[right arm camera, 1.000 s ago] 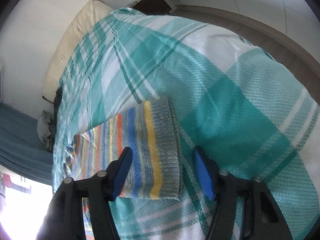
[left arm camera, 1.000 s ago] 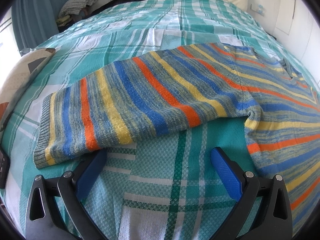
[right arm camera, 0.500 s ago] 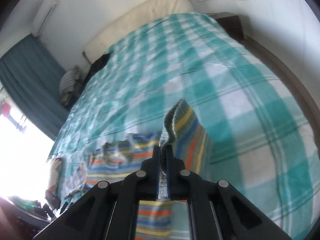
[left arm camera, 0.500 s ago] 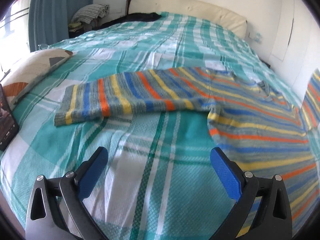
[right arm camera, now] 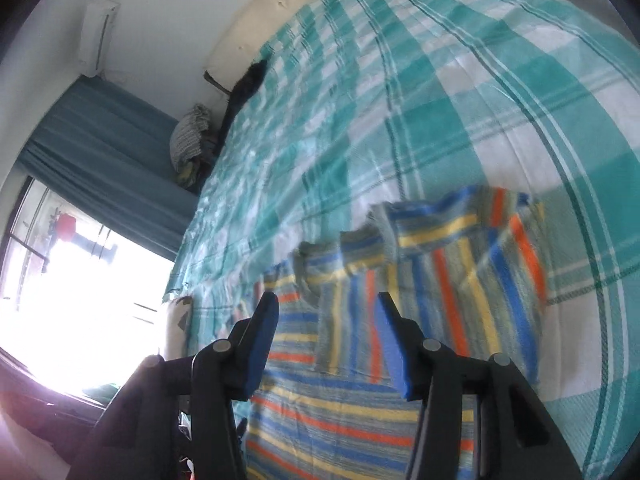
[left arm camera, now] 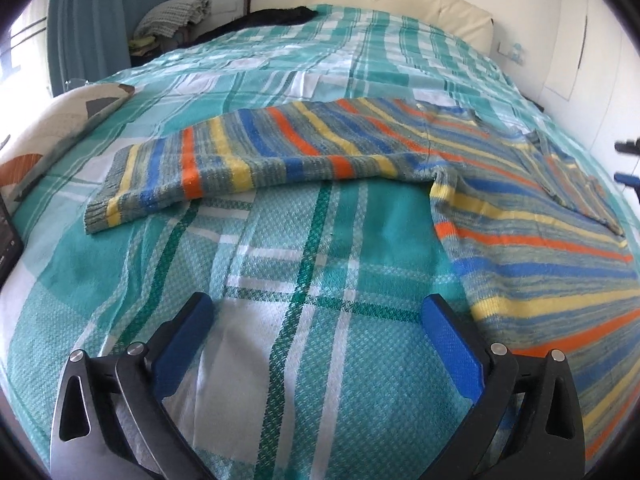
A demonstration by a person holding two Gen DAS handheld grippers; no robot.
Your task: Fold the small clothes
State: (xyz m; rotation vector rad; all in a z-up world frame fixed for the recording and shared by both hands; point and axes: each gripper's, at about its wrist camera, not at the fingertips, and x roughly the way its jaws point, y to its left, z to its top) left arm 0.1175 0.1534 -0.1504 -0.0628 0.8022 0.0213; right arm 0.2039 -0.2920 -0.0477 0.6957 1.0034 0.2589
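A striped knit sweater (left arm camera: 520, 216) in blue, orange, yellow and grey lies on the teal plaid bedspread (left arm camera: 304, 264). Its left sleeve (left arm camera: 224, 168) stretches out flat to the left. My left gripper (left arm camera: 316, 320) is open and empty, hovering over bare bedspread in front of that sleeve. In the right wrist view the right sleeve (right arm camera: 472, 264) lies folded over the sweater body (right arm camera: 352, 420). My right gripper (right arm camera: 326, 312) is open and empty just above the fold, its image blurred. It also shows at the far right of the left wrist view (left arm camera: 628, 160).
A patterned cushion (left arm camera: 44, 136) and a dark device edge (left arm camera: 8, 236) lie at the bed's left side. A cream headboard (left arm camera: 372, 0), a dark garment (left arm camera: 272, 20) and a pile of folded cloth (left arm camera: 172, 20) are at the far end. A bright window (right arm camera: 80, 280) is on the left.
My right gripper, shut on the right sleeve cuff half a second ago, has opened and let the sleeve drop folded over the sweater body. My left gripper has stayed open, backed off from the left sleeve.
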